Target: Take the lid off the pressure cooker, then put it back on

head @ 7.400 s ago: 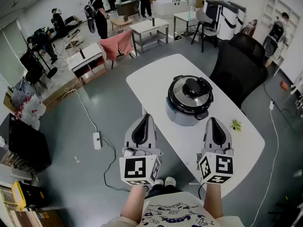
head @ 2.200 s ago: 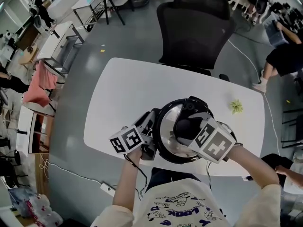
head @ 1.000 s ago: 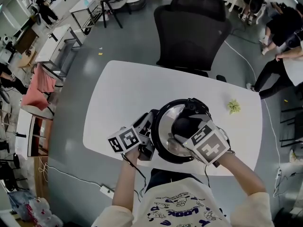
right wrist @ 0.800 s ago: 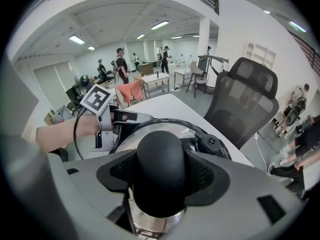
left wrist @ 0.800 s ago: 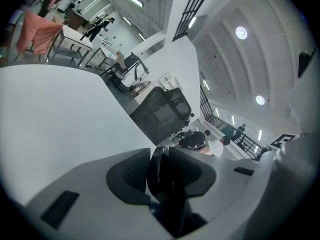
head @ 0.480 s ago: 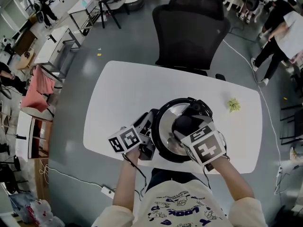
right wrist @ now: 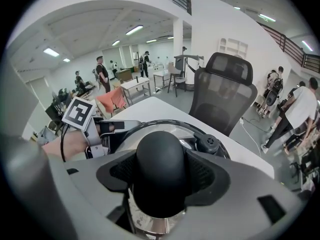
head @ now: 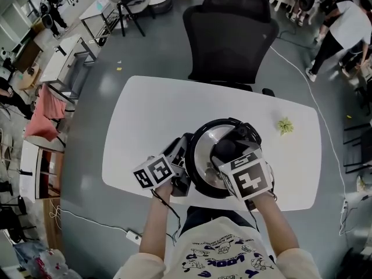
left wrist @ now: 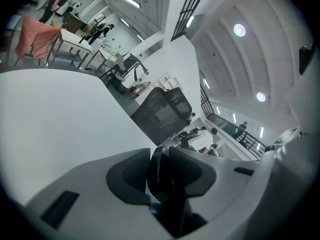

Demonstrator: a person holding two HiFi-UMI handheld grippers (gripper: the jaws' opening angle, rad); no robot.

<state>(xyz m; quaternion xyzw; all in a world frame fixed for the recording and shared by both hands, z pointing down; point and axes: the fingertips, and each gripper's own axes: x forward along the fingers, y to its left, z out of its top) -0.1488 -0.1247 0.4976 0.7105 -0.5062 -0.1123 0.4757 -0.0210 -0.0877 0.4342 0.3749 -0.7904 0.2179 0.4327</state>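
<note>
The pressure cooker (head: 200, 179) stands on the white table (head: 157, 115), close to the edge nearest the person, and its steel lid (head: 204, 150) sits on top of it. The left gripper (head: 185, 156) comes in from the cooker's left side, its jaws clenched on a thin black side handle (left wrist: 159, 164) that fills the gap between the pads. The right gripper (right wrist: 161, 181) reaches down over the lid from the near side, its marker cube tilted up toward the person, and its jaws are clamped on the rounded black lid knob (right wrist: 161, 159), both pads pressing against its sides. Just beyond the knob, a small black pressure valve (right wrist: 208, 144) sits on the lid. A small green sprig (head: 285, 125) lies on the table to the right, well apart from the cooker. A black mesh office chair (head: 229, 34) stands at the table's far side.
</note>
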